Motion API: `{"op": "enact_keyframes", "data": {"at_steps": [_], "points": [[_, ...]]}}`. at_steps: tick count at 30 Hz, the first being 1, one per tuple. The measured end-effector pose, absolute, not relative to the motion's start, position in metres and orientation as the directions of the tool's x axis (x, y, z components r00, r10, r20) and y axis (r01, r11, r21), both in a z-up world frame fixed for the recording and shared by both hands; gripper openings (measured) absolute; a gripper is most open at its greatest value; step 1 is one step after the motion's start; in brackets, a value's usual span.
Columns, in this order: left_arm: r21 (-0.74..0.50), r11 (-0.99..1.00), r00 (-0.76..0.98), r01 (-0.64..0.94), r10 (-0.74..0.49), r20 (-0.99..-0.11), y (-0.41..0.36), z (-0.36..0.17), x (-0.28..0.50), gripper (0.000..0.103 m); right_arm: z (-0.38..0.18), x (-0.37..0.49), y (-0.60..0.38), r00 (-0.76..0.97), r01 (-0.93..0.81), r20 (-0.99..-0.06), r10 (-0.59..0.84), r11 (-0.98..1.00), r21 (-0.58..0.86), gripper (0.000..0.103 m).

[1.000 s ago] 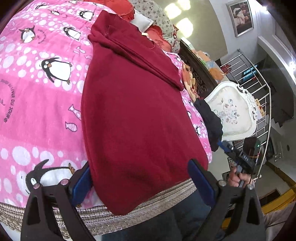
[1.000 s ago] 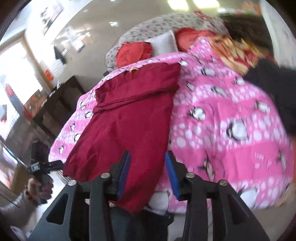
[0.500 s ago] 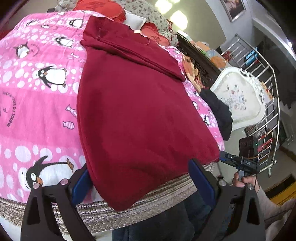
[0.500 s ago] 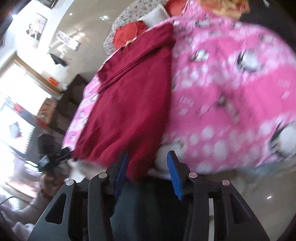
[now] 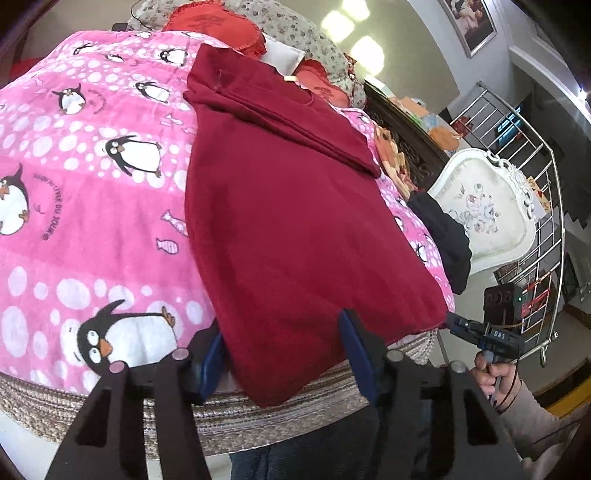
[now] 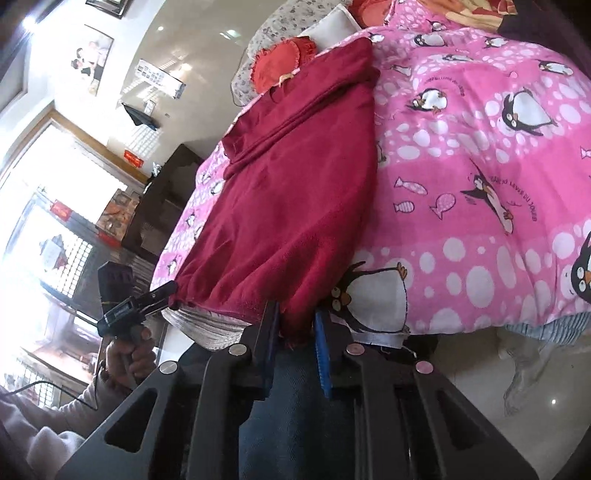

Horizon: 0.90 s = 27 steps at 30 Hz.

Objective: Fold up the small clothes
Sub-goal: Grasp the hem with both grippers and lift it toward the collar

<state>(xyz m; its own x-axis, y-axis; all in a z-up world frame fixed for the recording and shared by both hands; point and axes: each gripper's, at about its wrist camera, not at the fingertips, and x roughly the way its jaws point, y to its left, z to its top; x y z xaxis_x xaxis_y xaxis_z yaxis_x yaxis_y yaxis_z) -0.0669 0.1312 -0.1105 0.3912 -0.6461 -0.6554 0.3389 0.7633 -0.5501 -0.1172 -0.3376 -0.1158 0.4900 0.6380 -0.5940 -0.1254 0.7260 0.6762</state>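
A dark red garment lies lengthwise on a pink penguin blanket, its top part folded across, its hem hanging over the near edge. My left gripper is open, its blue pads on either side of the hem's hanging corner. In the right wrist view the same garment hangs between my right gripper's pads, which stand slightly apart around the corner; I cannot tell if they pinch it. In the left wrist view the right gripper touches the hem's right corner; in the right wrist view the left gripper touches the hem's left corner.
Red cushions and a floral pillow lie at the bed's far end. A dark garment hangs off the bed's right side by a white ornate chair. A metal rack stands behind. The person's jeans are close below.
Both grippers have dropped to the near hem. The left gripper's jaws have narrowed around the hanging corner. The right gripper swung in so the other corner now sits between its pads.
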Motion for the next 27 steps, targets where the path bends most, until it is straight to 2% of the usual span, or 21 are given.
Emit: {"op": "enact_keyframes", "data": {"at_steps": [6, 8, 10, 16, 20, 24, 27], "points": [[-0.544, 0.771, 0.390, 0.332, -0.637, -0.665, 0.132, -0.114, -0.066, 0.060, -0.116, -0.114, -0.335, 0.488, -0.127, -0.598, 0.635, 0.730, 0.672, 0.000], [-0.557, 0.771, 0.402, 0.309, -0.637, -0.658, 0.136, -0.115, -0.064, 0.045, -0.113, -0.115, -0.336, 0.497, -0.133, -0.593, 0.633, 0.731, 0.669, 0.000], [-0.567, 0.774, 0.404, 0.282, -0.632, -0.661, 0.140, -0.117, -0.061, 0.009, -0.107, -0.118, -0.338, 0.510, -0.140, -0.587, 0.628, 0.735, 0.664, 0.000], [-0.600, 0.767, 0.464, 0.229, -0.628, -0.625, 0.155, -0.105, -0.066, 0.007, -0.086, -0.124, -0.343, 0.542, -0.189, -0.570, 0.617, 0.751, 0.633, 0.000], [-0.633, 0.739, 0.514, 0.233, -0.646, -0.564, 0.158, -0.079, -0.050, 0.007, -0.059, -0.108, -0.347, 0.588, -0.229, -0.539, 0.603, 0.763, 0.604, 0.000], [-0.704, 0.686, 0.570, 0.186, -0.659, -0.491, 0.159, -0.058, 0.000, 0.008, -0.033, -0.073, -0.351, 0.652, -0.257, -0.510, 0.562, 0.796, 0.549, 0.000], [-0.692, 0.703, 0.587, 0.162, -0.633, -0.505, 0.150, -0.050, 0.049, 0.008, -0.021, -0.032, -0.349, 0.687, -0.259, -0.502, 0.525, 0.823, 0.506, 0.000]]}}
